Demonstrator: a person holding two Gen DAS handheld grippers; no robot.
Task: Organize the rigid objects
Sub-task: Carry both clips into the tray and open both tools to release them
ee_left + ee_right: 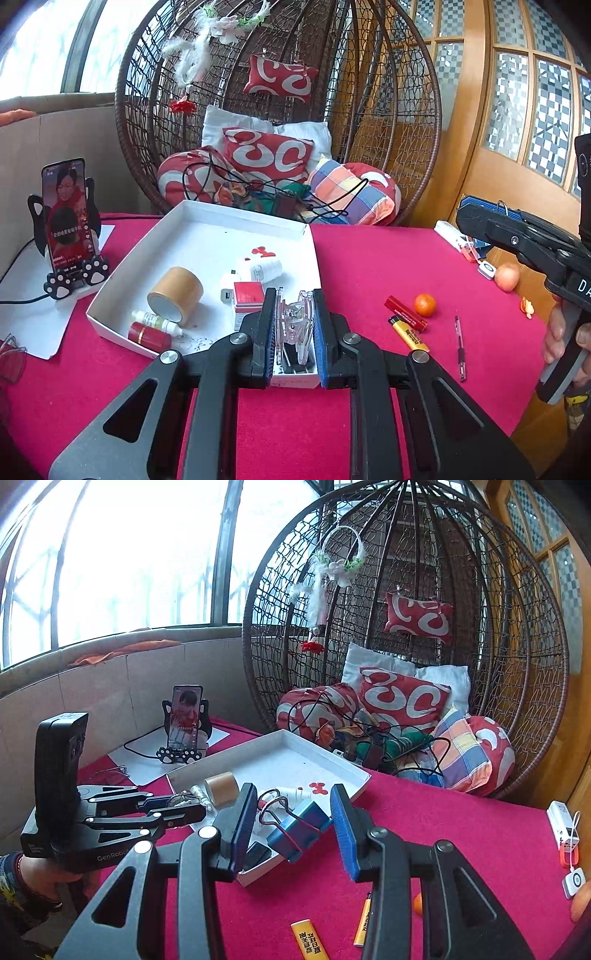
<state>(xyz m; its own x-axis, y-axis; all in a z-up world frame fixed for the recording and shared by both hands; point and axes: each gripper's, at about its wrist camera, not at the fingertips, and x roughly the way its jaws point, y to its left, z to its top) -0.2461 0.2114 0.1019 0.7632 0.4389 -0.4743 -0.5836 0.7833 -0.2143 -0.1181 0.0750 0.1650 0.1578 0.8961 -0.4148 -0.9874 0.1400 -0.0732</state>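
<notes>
Two grippers hover by the white tray (110,310). Left gripper (294,325) clamps a clear clip (295,317). Right gripper (293,823) clamps a blue binder clip (299,827).

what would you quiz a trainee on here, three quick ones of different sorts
1. True or false: the left gripper is shut on a clear plastic clip.
2. What does the right gripper hold? A. blue binder clip B. pen C. lighter
3. Fill in: the brown tape roll lies inside the white ____.

Key: 1 true; 2 A; 3 tray
</notes>
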